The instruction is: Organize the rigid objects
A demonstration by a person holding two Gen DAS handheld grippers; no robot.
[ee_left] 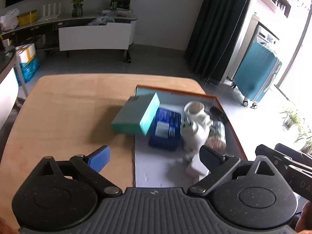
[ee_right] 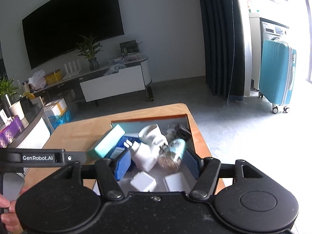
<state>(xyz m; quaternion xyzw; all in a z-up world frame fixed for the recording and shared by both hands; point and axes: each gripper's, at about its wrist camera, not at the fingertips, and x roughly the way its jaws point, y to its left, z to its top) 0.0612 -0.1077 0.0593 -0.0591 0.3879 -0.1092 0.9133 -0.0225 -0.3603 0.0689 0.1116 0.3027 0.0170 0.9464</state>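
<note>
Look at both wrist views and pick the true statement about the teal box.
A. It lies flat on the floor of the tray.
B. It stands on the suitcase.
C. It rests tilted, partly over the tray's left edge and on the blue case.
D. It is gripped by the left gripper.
C: the teal box leans across the tray's left side, overlapping the blue case, with both grippers open and clear of it.

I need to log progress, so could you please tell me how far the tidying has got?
Mostly done: the dark blue case, white pipe fitting and white adapters lie inside the orange-edged tray. Both the left gripper and right gripper are open, holding nothing. Left: the teal box leans half over the rim.
</note>
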